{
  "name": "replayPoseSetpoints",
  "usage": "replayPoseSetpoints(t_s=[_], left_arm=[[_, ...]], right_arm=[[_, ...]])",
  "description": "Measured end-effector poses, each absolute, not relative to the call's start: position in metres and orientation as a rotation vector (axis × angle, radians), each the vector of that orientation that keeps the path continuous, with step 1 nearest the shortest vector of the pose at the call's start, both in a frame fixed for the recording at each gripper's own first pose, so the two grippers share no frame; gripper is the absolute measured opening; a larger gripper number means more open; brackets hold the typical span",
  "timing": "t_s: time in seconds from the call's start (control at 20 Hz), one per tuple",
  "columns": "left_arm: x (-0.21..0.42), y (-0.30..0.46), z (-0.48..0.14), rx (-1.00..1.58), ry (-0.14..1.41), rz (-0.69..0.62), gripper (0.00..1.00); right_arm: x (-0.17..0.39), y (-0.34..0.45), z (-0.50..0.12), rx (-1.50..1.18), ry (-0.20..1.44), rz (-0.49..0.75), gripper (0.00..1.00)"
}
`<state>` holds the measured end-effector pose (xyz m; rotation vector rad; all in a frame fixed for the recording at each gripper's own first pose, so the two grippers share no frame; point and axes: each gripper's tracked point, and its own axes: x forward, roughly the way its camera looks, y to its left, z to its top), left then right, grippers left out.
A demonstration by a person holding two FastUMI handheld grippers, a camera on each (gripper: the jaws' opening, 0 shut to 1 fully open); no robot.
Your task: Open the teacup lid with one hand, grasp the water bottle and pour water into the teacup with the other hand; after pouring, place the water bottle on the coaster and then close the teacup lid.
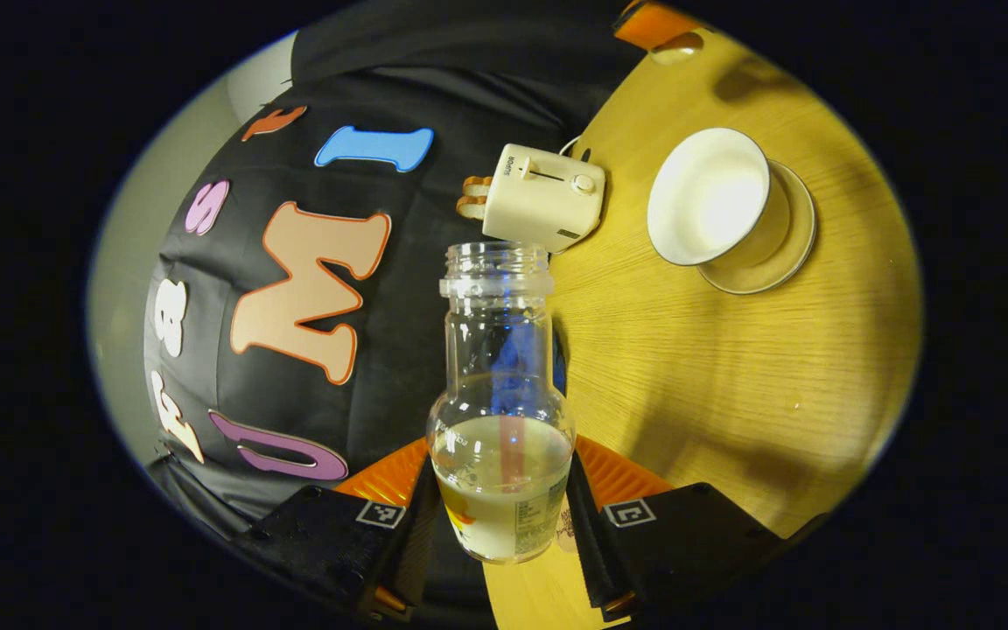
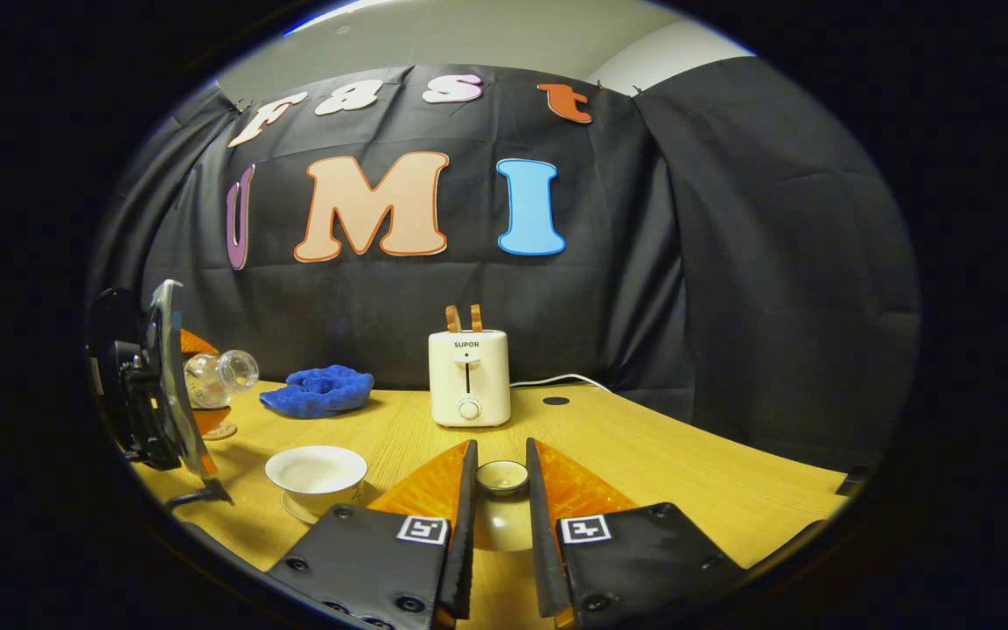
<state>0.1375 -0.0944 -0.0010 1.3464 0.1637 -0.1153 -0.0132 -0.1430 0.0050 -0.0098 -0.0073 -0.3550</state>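
Two tongs, left tongs [image 1: 504,516] clamped on bottle [image 1: 501,411] at frame bottom, tilted toward open cup [image 1: 710,206] upper right, right tongs [image 2: 498,507] gripping lid [image 2: 501,477] at lower centre.

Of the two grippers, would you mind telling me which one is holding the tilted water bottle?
The left gripper: its fingers clamp the water bottle, tipped toward the teacup. The right gripper grips the teacup lid instead.

1. Left gripper view: tilted sideways, close behind the water bottle [image 1: 500,411], looking past it to the toaster [image 1: 544,197].
2. Right gripper view: level and low over the table [image 2: 688,472], facing the toaster [image 2: 469,378] from farther back.
3. Both share the toaster and the teacup [image 1: 712,208] [image 2: 316,472].
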Motion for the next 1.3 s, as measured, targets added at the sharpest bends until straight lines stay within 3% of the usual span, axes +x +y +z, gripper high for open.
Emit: replayPoseSetpoints(t_s=[1.3], left_arm=[[0.14, -0.116, 0.007, 1.751, 0.121, -0.174, 0.67]], right_arm=[[-0.013, -0.144, 0.005, -0.01, -0.007, -0.359, 0.33]])
